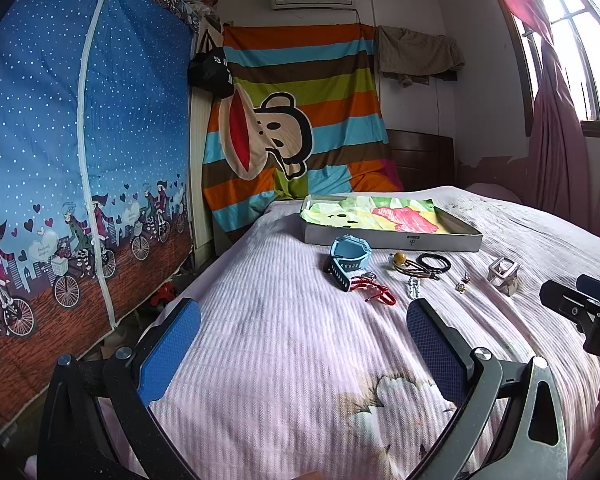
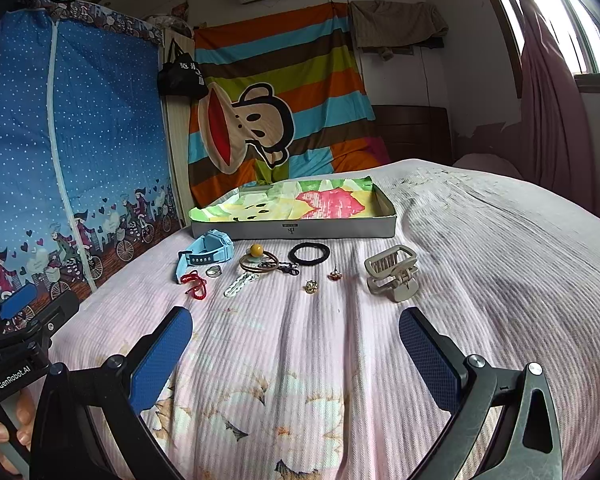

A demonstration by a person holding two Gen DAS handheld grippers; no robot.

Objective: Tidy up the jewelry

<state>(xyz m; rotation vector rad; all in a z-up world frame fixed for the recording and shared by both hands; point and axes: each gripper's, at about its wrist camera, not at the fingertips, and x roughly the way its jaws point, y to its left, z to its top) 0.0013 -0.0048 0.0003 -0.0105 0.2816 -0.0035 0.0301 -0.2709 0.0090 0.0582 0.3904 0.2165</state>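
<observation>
Sitting mid-frame, box (image 2: pixel 296 229): shallow, grey-walled, lined with a bright printed cloth (image 2: pixel 300 198); no jewelry inside.
Jewelry row, just below the box on the bedspread (image 2: pixel 480 260): blue watch (image 2: pixel 206 254), red cord (image 2: pixel 194 285), ring (image 2: pixel 213 271), white clip (image 2: pixel 240 283), beaded hair tie (image 2: pixel 260 260), black hair tie (image 2: pixel 309 254), two small earrings (image 2: pixel 311 287), beige claw clip (image 2: pixel 392 272).
Left gripper (image 1: pixel 303 332): fingers apart, holding nothing.
Right gripper (image 2: pixel 296 330): fingers apart, holding nothing.
</observation>
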